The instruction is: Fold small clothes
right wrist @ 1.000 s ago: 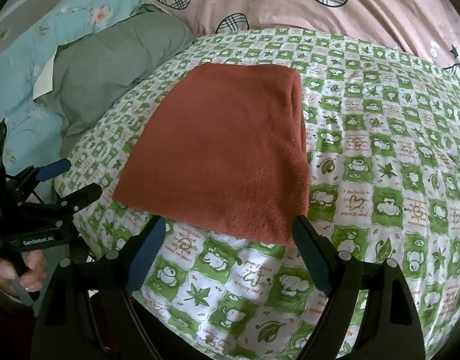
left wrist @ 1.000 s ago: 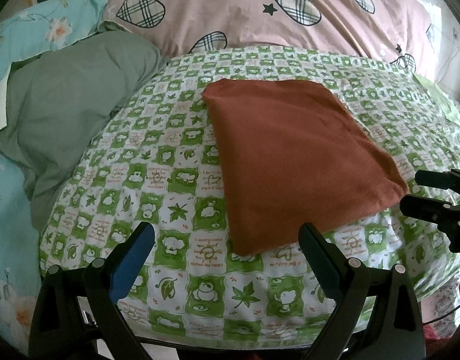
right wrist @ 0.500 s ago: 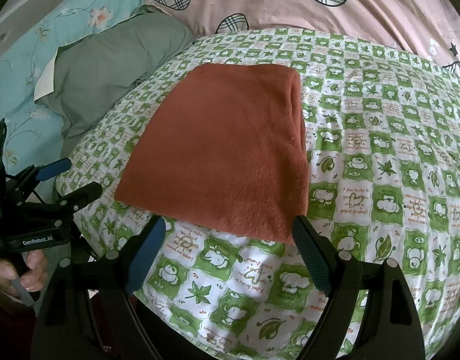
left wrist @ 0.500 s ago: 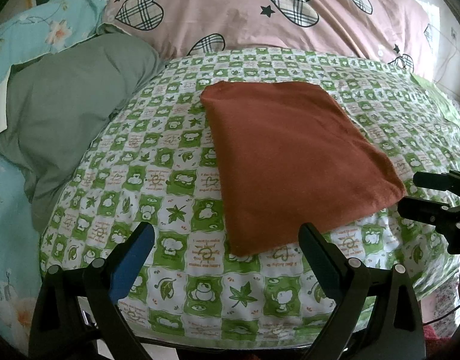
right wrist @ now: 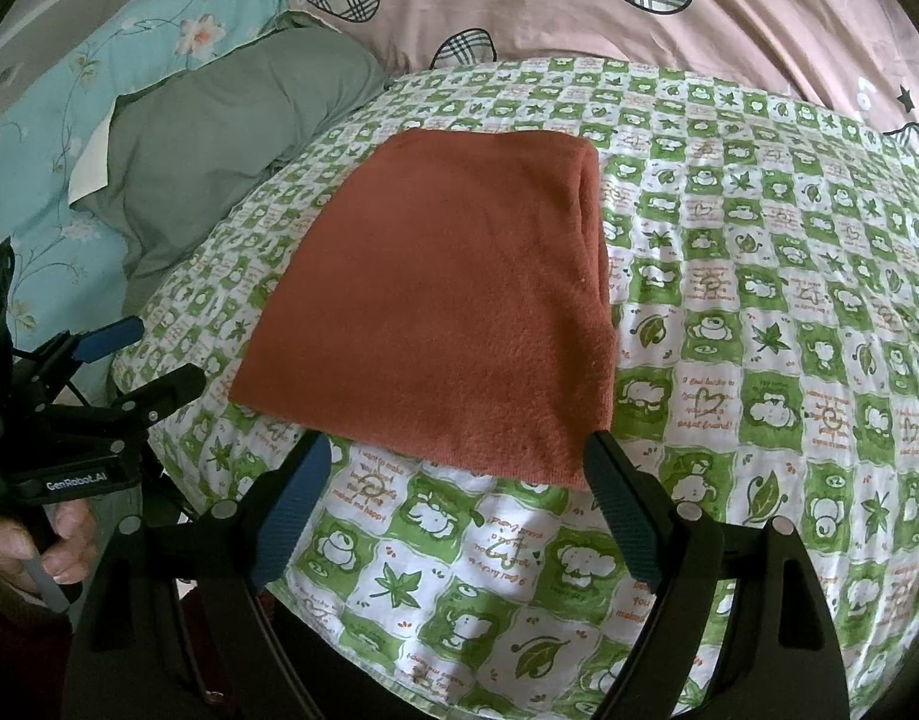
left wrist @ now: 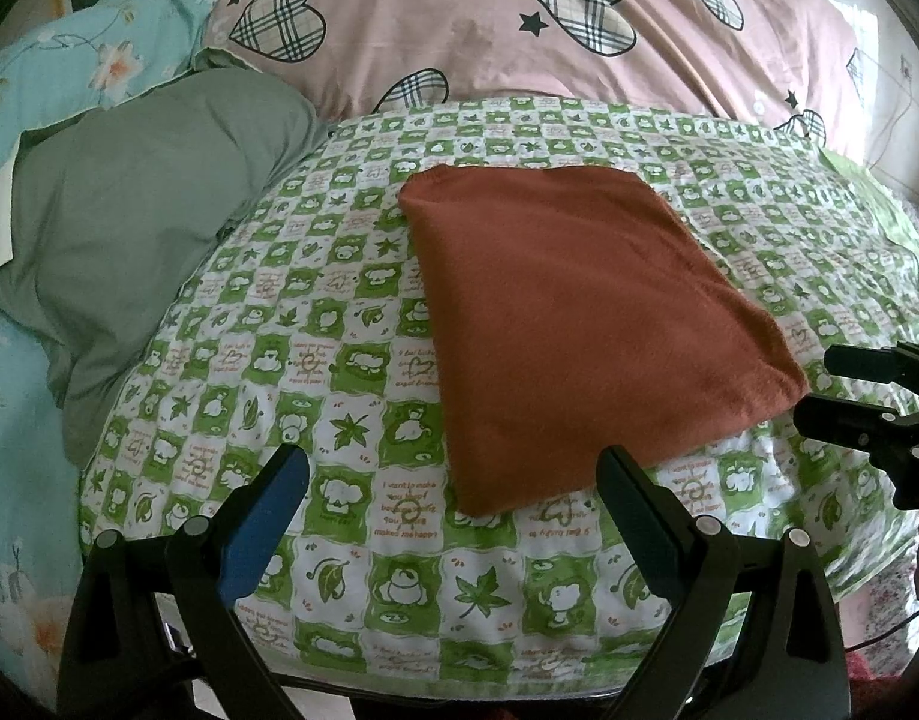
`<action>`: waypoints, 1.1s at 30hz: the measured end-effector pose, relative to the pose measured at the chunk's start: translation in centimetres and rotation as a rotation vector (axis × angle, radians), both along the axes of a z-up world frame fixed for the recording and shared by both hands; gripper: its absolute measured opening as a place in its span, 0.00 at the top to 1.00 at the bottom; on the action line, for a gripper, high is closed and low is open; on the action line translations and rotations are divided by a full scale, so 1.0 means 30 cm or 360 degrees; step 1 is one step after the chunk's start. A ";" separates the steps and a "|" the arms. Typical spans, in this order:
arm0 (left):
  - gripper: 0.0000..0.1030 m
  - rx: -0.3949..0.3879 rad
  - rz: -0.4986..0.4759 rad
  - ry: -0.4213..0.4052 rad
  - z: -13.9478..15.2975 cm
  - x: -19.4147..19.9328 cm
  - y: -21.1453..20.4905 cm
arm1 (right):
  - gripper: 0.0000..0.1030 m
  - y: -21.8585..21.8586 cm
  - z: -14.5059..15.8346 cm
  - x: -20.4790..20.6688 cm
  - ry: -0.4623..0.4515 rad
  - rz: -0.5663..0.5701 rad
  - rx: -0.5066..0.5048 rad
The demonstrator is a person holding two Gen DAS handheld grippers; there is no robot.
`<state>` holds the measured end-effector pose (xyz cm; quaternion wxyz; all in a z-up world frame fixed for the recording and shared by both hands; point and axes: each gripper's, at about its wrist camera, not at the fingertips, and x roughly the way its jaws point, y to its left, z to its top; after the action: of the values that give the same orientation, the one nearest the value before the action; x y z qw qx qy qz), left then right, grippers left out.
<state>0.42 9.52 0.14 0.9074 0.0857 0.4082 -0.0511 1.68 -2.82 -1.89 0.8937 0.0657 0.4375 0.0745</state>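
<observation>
In the left wrist view, the folded rust-brown cloth (left wrist: 585, 330) is seen lying flat on the green-checked sheet (left wrist: 315, 360), beyond the left gripper (left wrist: 453, 474), whose fingers are held apart and empty; a grey-green pillow (left wrist: 141, 210) is seen at the left. In the right wrist view, the cloth's near edge is met by the tips of the right gripper (right wrist: 456, 462), its fingers spread wide with nothing clamped, and a pink heart-print quilt (right wrist: 639, 6) is seen behind.

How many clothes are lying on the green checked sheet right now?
1. A rust-brown folded cloth lies flat on the sheet, just beyond both open claws. Nothing else to fold shows on it, though something could sit outside the views.
</observation>
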 end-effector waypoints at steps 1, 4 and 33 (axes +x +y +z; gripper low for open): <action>0.06 0.0000 -0.0002 -0.0001 0.002 0.002 -0.001 | 0.16 -0.001 0.000 0.000 0.0000 0.0000 -0.0001; 0.06 -0.0001 -0.0006 -0.0003 0.006 0.003 -0.007 | 0.16 0.002 0.003 -0.001 -0.0002 -0.0004 -0.0001; 0.06 -0.0001 -0.0021 -0.0003 0.001 0.010 -0.015 | 0.16 0.007 0.011 -0.004 -0.0008 -0.0019 0.0008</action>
<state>0.72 9.08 0.17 0.9075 0.0881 0.4068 -0.0572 1.56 -2.62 -1.55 0.8950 0.0705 0.4348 0.0704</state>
